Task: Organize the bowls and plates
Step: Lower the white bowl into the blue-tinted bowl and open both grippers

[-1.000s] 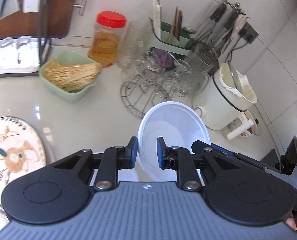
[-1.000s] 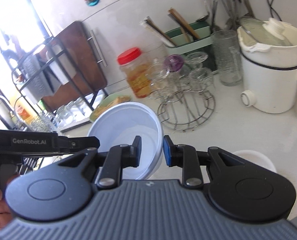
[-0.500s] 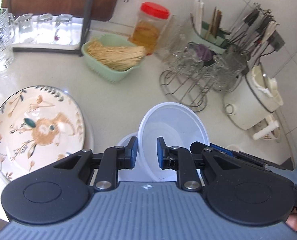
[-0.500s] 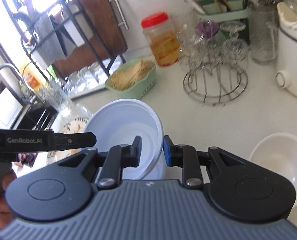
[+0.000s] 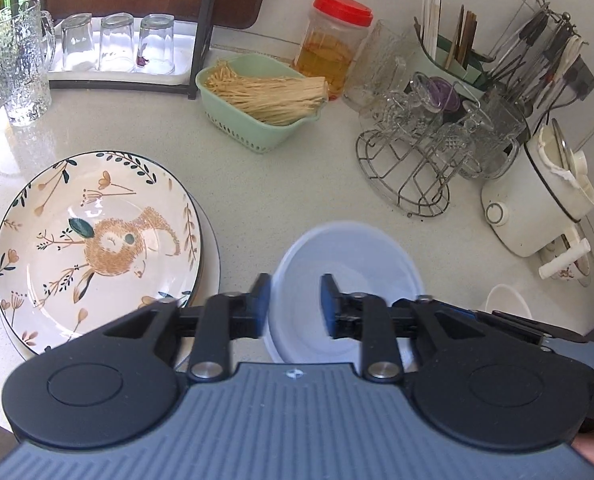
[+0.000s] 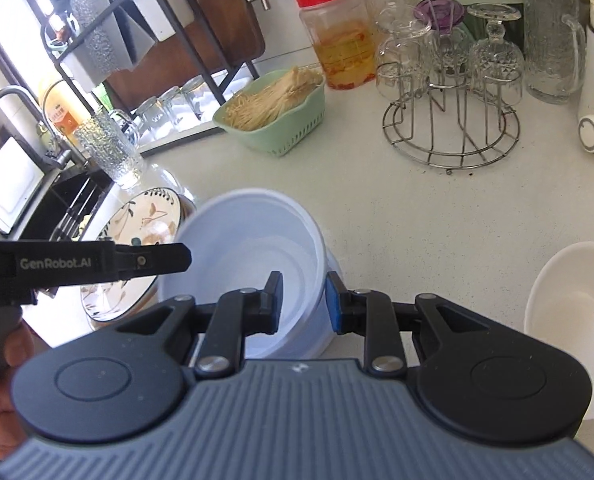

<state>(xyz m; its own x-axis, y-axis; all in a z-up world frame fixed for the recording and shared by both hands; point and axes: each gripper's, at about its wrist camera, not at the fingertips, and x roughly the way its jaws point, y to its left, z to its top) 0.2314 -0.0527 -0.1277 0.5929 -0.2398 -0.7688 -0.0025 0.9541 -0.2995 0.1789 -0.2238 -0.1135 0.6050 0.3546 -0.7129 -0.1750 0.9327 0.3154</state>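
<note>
A white plastic bowl [image 5: 347,264] sits nested in another white bowl on the counter; it also shows in the right wrist view [image 6: 249,248]. My left gripper [image 5: 295,304] straddles its near-left rim, jaws parted. My right gripper [image 6: 304,300] straddles the right rim, jaws parted a little wider than the wall. A floral plate [image 5: 97,236] lies stacked on a white plate left of the bowls. A separate white bowl [image 6: 573,308] stands on the counter at the right.
A green basket of noodles [image 5: 261,108], a red-lidded jar [image 5: 333,44], a wire rack of glasses [image 5: 421,148] and a white cooker pot [image 5: 537,196] stand behind. A glass mug [image 5: 19,60] and a tray of tumblers stand at the back left.
Both grippers have carried the bowl down and toward the plates, setting it into the other white bowl. Both jaws have opened off its rim.
</note>
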